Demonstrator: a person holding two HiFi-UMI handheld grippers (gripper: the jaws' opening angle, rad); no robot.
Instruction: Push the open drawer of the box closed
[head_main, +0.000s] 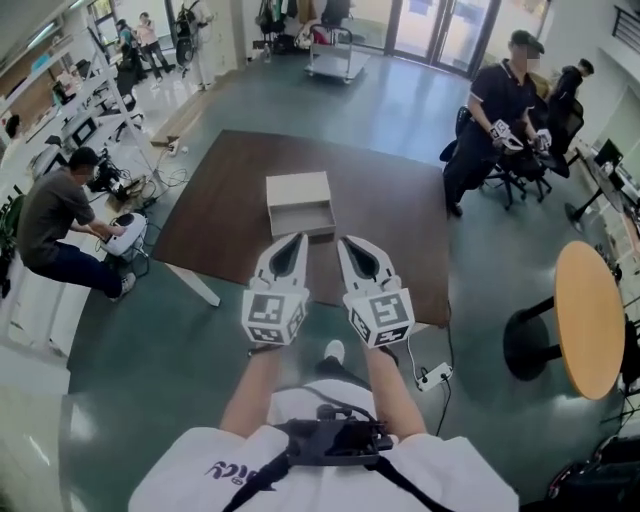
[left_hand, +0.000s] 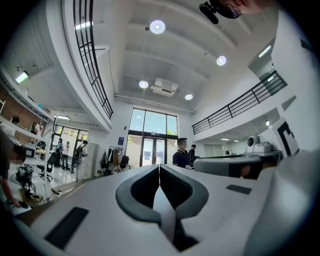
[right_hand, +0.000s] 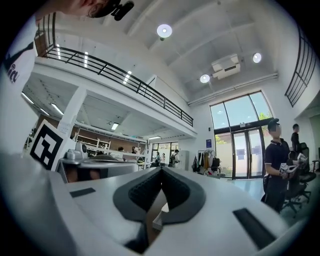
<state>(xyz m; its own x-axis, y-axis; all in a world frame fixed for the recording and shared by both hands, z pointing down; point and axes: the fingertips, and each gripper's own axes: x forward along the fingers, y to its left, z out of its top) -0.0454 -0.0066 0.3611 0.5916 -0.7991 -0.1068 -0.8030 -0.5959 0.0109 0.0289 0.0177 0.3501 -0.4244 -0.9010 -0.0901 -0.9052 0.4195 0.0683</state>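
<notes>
"Holding anything in the grippers right now?"

"No. I am holding the left gripper (head_main: 298, 238) squeezed all the way closed, and nothing is sitting between its jaws. The right gripper (head_main: 345, 241) is doing the same, closed tight on nothing."

"Where is the box sitting?"

"The white box (head_main: 298, 186) is sitting on the brown table (head_main: 400, 210), out in front of me. Its drawer (head_main: 303, 218) is sticking out toward me, open. I am holding both grippers side by side, pointing at the drawer. Their tips are showing right by its front edge, and I am not able to tell if they are touching it."

"Is anyone hanging around?"

"A person in a dark shirt (head_main: 500, 100) is sitting past the table's far right corner. Another person (head_main: 50, 215) is sitting low, off to the left. A round wooden table (head_main: 588, 318) is standing on my right."
</notes>
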